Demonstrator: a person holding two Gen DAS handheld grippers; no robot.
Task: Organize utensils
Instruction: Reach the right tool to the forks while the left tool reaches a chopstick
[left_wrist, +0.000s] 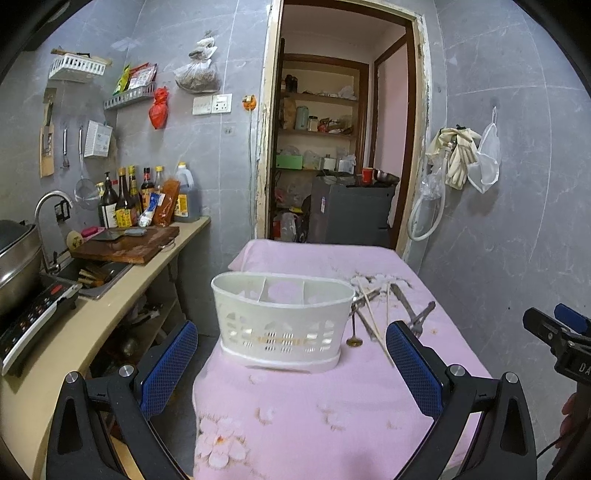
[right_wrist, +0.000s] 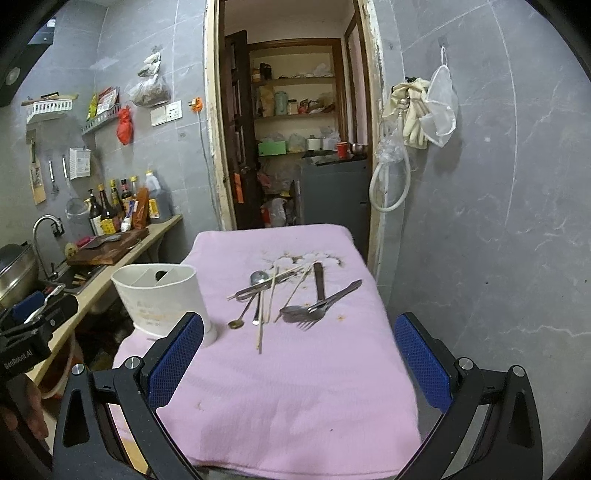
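A white slotted utensil caddy (left_wrist: 282, 319) with three compartments stands on the pink cloth (left_wrist: 317, 413); it also shows at the left in the right wrist view as the caddy (right_wrist: 159, 295). Right of it lies a loose pile of utensils: spoons (right_wrist: 258, 277), forks (right_wrist: 308, 316), wooden chopsticks (right_wrist: 266, 306) and a small ladle (right_wrist: 236, 324). My left gripper (left_wrist: 290, 363) hangs open just in front of the caddy, holding nothing. My right gripper (right_wrist: 299, 363) is open too, above the cloth short of the pile. The utensils (left_wrist: 384, 306) are partly hidden behind the caddy in the left wrist view.
A beige counter (left_wrist: 110, 306) runs along the left with a cutting board (left_wrist: 127, 245), sauce bottles (left_wrist: 125, 201), a sink and an induction cooker (left_wrist: 33, 325). A doorway (left_wrist: 332, 147) opens behind the table. A grey wall bounds the right side, with gloves (right_wrist: 413, 114) hung on it.
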